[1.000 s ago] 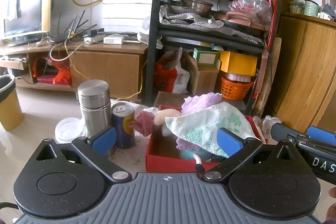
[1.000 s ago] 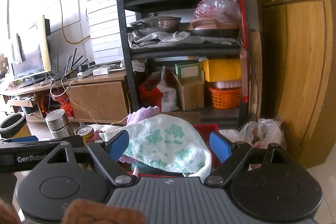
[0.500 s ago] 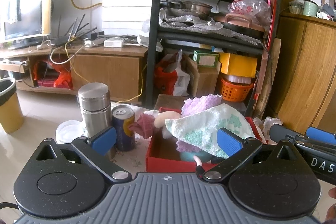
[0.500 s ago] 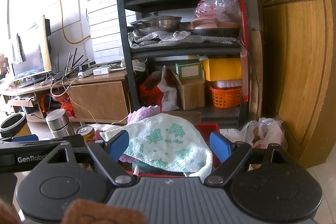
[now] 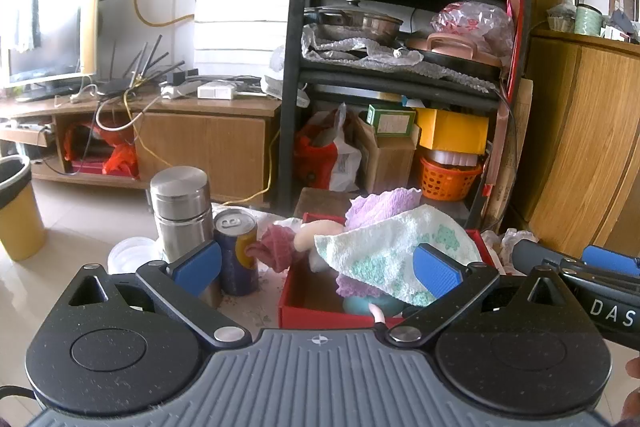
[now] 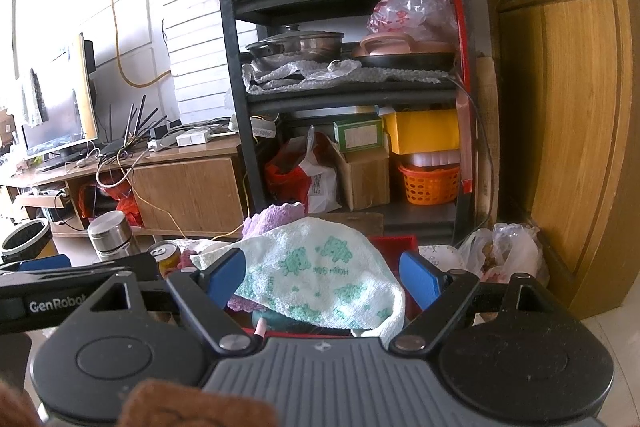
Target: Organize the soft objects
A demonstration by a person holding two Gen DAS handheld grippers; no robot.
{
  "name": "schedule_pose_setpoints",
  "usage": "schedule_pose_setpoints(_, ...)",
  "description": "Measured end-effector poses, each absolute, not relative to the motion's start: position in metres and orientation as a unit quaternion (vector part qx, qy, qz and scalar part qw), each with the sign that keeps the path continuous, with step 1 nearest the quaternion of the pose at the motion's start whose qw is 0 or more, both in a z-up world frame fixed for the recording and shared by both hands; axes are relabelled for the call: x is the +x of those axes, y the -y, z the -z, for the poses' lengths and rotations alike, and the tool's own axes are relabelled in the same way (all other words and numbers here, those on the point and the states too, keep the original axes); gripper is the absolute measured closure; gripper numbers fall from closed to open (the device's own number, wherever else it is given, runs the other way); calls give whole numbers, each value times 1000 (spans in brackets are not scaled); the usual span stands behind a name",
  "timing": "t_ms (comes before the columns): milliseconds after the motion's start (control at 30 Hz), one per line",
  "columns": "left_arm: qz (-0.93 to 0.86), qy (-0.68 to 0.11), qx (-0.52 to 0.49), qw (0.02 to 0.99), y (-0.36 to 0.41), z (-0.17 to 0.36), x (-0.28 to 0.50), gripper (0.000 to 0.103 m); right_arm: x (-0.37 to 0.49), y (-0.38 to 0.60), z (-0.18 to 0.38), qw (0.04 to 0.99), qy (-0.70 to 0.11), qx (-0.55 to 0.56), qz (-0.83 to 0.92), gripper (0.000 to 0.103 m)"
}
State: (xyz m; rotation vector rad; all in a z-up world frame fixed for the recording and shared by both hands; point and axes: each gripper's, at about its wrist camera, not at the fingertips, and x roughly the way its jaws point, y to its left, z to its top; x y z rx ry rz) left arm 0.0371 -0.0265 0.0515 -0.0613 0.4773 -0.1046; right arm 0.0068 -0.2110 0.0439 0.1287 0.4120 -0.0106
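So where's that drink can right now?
In the left wrist view the drink can stands left of the red box, right beside the steel flask.

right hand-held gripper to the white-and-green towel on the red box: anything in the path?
Nothing visible. The right hand-held gripper is open, and the white-and-green towel lies directly ahead between its fingers, draped over the pile in the red box. The left hand-held gripper sits off to the side.
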Motion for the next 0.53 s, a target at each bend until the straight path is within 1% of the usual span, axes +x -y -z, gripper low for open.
schedule_pose_setpoints(200, 53, -231, -31, 971, 26, -52, 37, 5, 7, 210, -44, 977, -204, 65, 5, 46)
schedule_pose_setpoints(400, 66, -199, -34, 977, 25, -56, 30, 5, 8, 211, -43, 976, -204, 75, 9, 46)
schedule_pose_setpoints(533, 68, -191, -25, 979, 27, -58, 28, 5, 8, 209, -43, 976, -206, 72, 11, 46)
